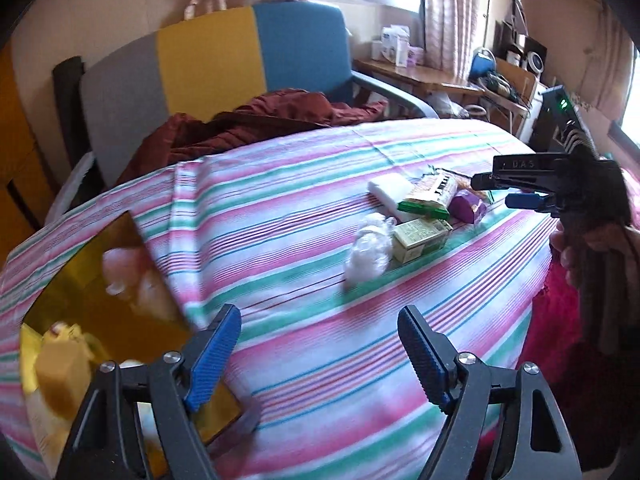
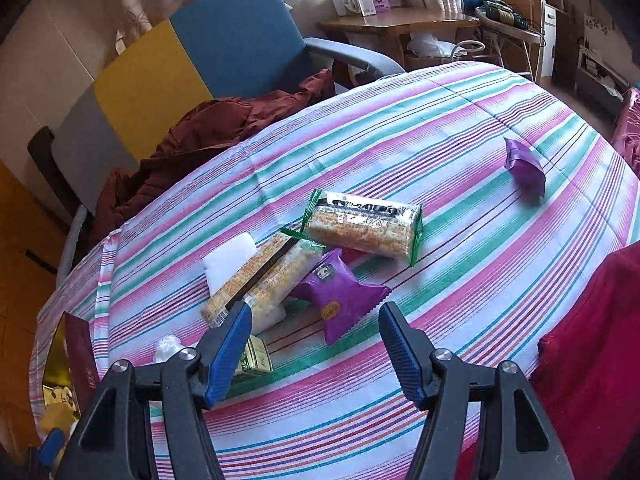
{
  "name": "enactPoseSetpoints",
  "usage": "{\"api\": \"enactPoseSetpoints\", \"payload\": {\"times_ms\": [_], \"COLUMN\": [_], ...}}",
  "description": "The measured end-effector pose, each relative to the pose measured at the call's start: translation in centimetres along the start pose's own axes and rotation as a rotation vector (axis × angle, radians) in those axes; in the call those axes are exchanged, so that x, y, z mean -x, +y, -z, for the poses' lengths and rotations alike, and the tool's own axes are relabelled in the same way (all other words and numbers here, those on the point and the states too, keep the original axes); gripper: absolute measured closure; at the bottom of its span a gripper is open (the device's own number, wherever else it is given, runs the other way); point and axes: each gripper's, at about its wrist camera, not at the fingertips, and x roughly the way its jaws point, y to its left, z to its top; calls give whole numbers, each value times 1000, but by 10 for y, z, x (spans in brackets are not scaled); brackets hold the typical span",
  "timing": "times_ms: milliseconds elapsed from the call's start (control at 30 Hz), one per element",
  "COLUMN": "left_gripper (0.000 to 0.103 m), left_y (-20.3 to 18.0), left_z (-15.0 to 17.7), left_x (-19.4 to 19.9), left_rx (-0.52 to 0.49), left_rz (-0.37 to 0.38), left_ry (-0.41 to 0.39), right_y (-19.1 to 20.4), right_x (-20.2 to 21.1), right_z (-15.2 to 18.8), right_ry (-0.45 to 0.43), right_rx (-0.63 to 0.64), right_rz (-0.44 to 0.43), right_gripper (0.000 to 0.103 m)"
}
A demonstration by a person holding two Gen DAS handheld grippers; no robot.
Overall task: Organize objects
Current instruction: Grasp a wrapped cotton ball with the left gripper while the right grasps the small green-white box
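Fingers spread apart, glossy purple snack packet, crimped edges, lying flat

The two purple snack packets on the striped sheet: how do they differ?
The near purple packet lies among the other snacks, against a green-edged rice-cracker pack; the far purple packet sits alone. The near one shows its printed face; the far one's face is unreadable. Both are shiny purple pillow wrappers.
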Motion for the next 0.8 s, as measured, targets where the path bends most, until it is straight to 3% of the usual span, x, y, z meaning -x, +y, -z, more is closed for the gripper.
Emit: {"api": "enactPoseSetpoints", "payload": {"times_ms": [267,633,667,733,800], "left_gripper": [25,27,29,55,68], "left_y": [-13,-17,-17,-15,-13], "left_z": [-21,-44,-44,-44,-38], "left_x": [-58,-113,-117,-125,-132], "left_rx": [1,2,6,13,28], "left_rz": [25,58,67,92,102], "left_ry": [72,112,117,142,173], "right_y": [-1,27,27,26,29], "right_x": [-6,-31,-32,-36,-38], "right_z": [2,12,13,11,12], "right_ry": [34,132,135,143,149], "right_rx": [-1,130,132,131,136], "right_rz": [-18,-41,-38,-42,-64], "right_gripper": [36,36,36,36,36]}}
